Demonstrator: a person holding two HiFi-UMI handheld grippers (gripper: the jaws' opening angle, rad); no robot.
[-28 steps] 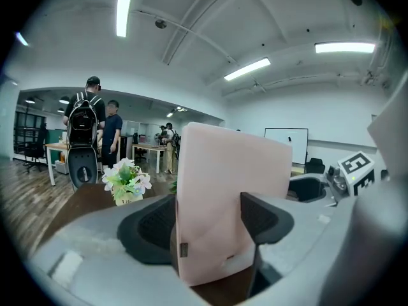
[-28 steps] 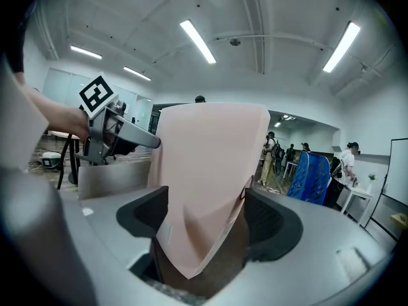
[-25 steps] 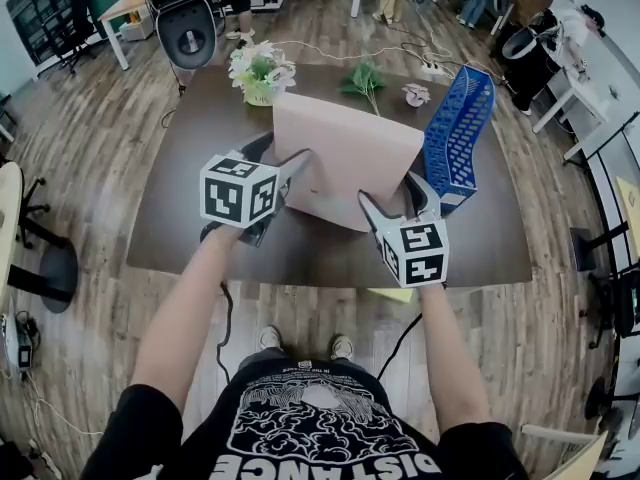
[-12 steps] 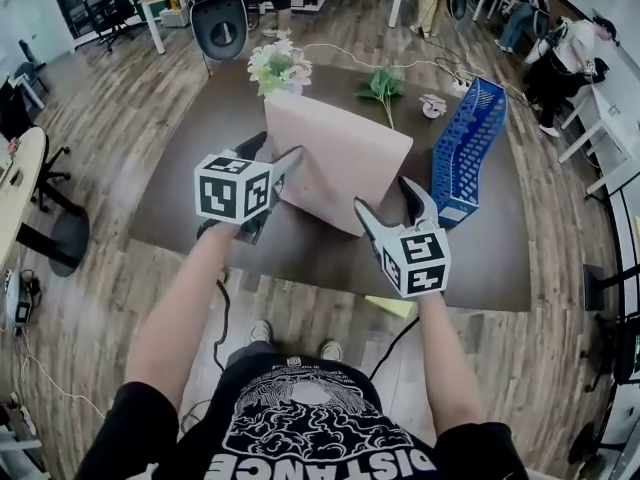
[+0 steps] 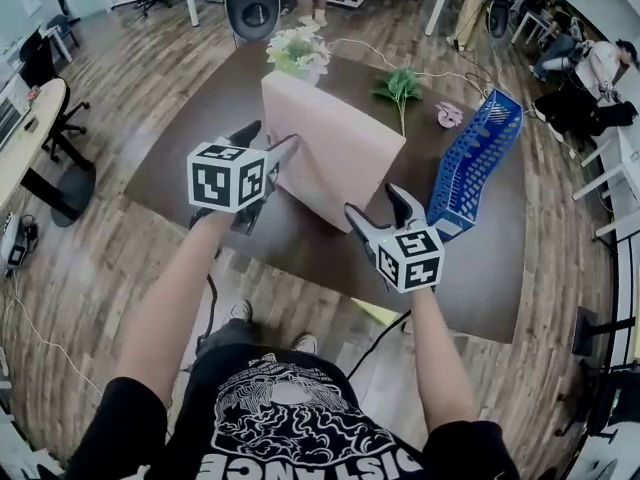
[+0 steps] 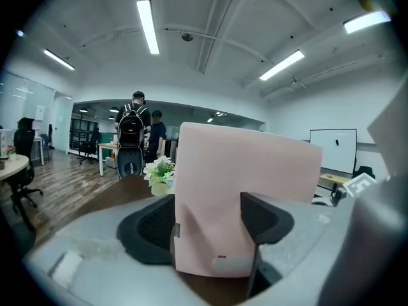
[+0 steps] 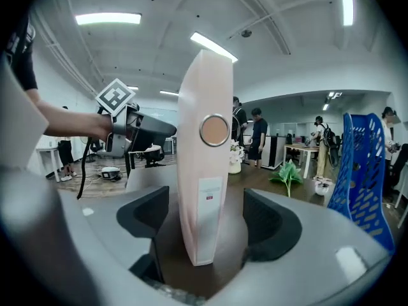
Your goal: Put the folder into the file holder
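A thick pink folder [image 5: 335, 153] stands upright on the dark table [image 5: 190, 153]. My left gripper [image 5: 267, 140] straddles its left end, with one jaw on the near face and one on the far side. In the left gripper view the folder [image 6: 242, 164] fills the gap and both pads [image 6: 153, 225] lie against it. My right gripper [image 5: 378, 205] sits at the near right end. There the folder's spine [image 7: 204, 171] with its round ring hole stands between the jaws, with a gap on each side. The blue mesh file holder [image 5: 470, 163] stands at the right of the folder.
At the table's far side are a white flower pot [image 5: 297, 53], a green sprig [image 5: 400, 86] and a small pink item [image 5: 449, 116]. A black office chair [image 5: 252, 3] stands beyond the table. The file holder [image 7: 360, 177] rises at the right gripper's right. People stand far back.
The head view has swung, so the table now sits at a slant. The right gripper has sunk a little at the folder's near end. The left gripper stays on the folder's left end.
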